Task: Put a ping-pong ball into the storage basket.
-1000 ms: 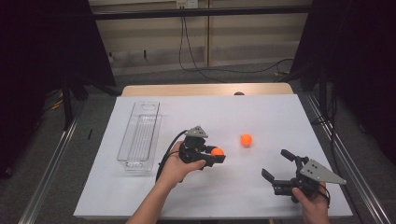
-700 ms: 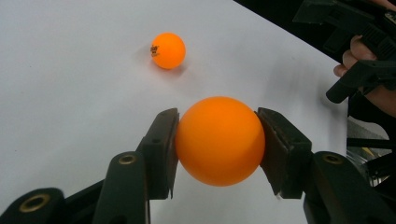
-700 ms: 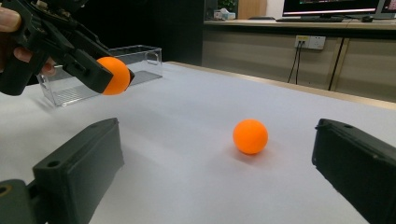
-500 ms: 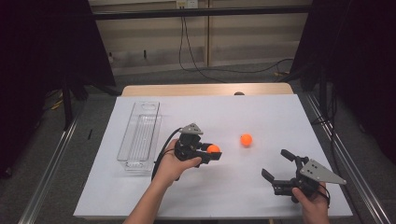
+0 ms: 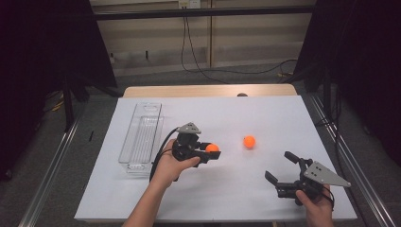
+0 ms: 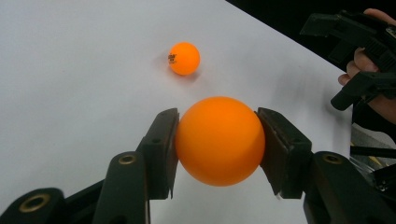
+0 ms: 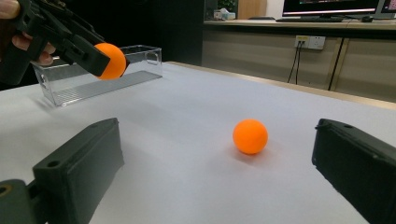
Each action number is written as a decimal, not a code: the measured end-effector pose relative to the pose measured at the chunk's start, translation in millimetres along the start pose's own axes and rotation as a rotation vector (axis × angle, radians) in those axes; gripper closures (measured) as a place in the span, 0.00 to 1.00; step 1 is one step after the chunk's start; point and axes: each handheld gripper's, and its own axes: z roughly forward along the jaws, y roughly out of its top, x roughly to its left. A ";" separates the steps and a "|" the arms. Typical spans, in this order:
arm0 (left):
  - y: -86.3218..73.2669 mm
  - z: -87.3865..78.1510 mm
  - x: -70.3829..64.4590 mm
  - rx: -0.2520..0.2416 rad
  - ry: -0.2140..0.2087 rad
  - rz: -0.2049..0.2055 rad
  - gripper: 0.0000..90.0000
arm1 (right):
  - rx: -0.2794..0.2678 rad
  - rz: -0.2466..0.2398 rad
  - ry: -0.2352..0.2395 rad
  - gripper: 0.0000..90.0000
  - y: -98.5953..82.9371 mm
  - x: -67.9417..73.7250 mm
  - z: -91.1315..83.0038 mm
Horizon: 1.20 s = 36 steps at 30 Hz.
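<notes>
Left gripper view has an orange ball (image 6: 219, 140) clamped between the two black jaws of the left gripper (image 6: 217, 140), lifted off the white table (image 6: 70, 93), with a second orange ball (image 6: 184, 58) resting on the table beyond it. High view shows the left hand (image 5: 171, 165) reaching in from below with its forearm angled up and to the right, just right of the clear tray (image 5: 141, 139). Near the table's front right corner, the right gripper (image 5: 282, 168) sits low in the right hand (image 5: 318, 205), jaws spread wide and holding nothing, aimed toward the loose ball.
</notes>
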 end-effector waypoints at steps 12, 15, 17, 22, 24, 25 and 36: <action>0.0 -4.5 3.9 0.001 0.011 -0.012 0.56 | 0.000 0.003 0.001 0.02 0.0 0.0 -0.1; -0.2 -5.7 4.6 0.000 0.013 -0.016 0.56 | 0.000 0.003 0.001 0.02 -0.1 0.0 0.1; 0.0 -6.4 5.1 -0.002 0.018 -0.015 0.56 | -0.001 0.003 0.001 0.02 0.0 0.1 0.0; -0.1 -8.0 6.4 -0.005 0.021 -0.019 0.56 | -0.001 0.003 0.001 0.02 -0.1 -0.1 0.2; -0.2 -8.6 7.1 -0.005 0.024 -0.019 0.56 | 0.000 0.002 0.002 0.02 -0.1 -0.1 0.3; -0.2 -9.0 7.4 -0.005 0.023 -0.020 0.56 | 0.001 0.001 0.003 0.02 -0.1 -0.1 0.3; 0.5 -16.5 11.0 -0.018 0.036 -0.027 0.56 | 0.001 0.001 0.003 0.02 -0.1 -0.1 0.3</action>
